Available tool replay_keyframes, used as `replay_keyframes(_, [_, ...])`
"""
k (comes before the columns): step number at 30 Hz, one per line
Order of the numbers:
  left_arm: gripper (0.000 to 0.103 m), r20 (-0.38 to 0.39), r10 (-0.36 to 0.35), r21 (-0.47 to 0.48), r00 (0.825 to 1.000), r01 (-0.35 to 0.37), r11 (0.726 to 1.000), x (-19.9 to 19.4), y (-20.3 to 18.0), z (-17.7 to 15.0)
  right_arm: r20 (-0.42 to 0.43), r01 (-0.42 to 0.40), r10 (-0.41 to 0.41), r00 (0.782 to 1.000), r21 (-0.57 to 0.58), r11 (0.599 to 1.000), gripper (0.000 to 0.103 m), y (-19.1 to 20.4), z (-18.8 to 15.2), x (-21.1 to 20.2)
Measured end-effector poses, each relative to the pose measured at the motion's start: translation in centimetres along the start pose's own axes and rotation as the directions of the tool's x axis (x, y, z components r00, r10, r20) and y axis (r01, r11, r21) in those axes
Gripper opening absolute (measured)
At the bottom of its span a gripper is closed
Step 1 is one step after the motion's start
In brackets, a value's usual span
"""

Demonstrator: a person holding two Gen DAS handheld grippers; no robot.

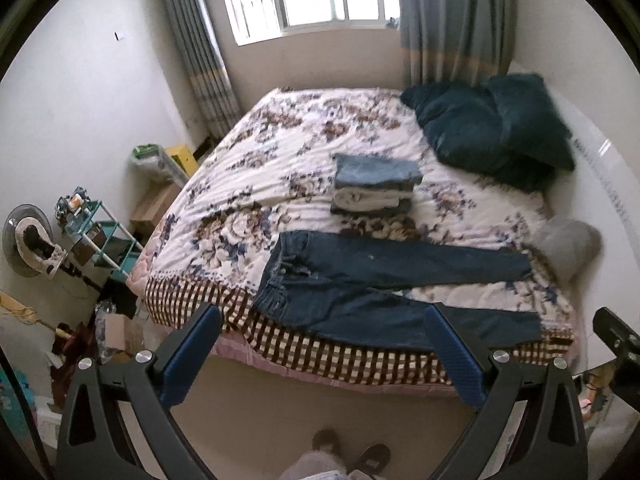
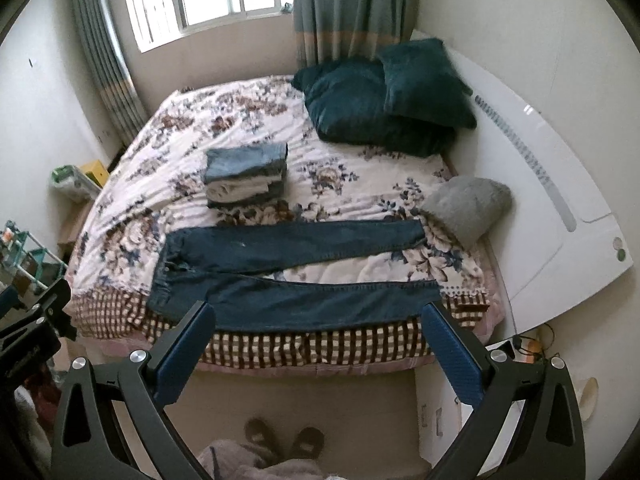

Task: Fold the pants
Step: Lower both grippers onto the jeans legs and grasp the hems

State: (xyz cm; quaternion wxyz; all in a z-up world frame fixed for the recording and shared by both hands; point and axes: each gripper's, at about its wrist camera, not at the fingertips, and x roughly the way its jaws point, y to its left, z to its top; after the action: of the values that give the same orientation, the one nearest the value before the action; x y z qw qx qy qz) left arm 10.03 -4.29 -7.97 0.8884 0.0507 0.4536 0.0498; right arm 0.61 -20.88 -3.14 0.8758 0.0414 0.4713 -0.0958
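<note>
Flat on the bed's (image 2: 248, 344) near edge, the dark jeans (image 2: 280, 276) lie with their long axis left to right: waistband left, both legs splayed rightward. Beyond them sits a stack of folded clothes (image 2: 246, 176), a grey hat (image 2: 466, 204) far right. Left tongs (image 1: 324, 354) and right tongs (image 2: 320, 350) hover apart, empty, before the bed edge.

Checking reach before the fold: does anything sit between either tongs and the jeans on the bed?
Nothing visible does. The jeans lie flat at the bed's near edge, straight ahead of both open tongs; the folded stack sits behind them.
</note>
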Motion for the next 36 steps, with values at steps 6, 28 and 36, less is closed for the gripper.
replay_keyframes(6, [0.103, -0.081, 0.008, 0.037, 0.997, -0.005, 0.999, 7.3, -1.7, 1.5, -0.078, 0.024, -0.023, 0.997, 0.007, 1.0, 0.103, -0.3, 2.4, 8.9])
replay_keyframes(28, [0.096, -0.341, 0.066, 0.641, 0.938, 0.181, 0.746, 48.9, -12.7, 9.3, -0.45, 0.011, -0.114, 0.886, -0.224, 0.975, 0.103, 6.8, 14.5, 60.2])
replay_keyframes(36, [0.08, -0.502, 0.073, 0.673, 0.862, 0.337, 0.658, 62.2, -17.0, 8.0, -0.565, -0.097, -0.185, 0.804, -0.432, 0.897, 0.102, 8.9, 12.4, 76.3])
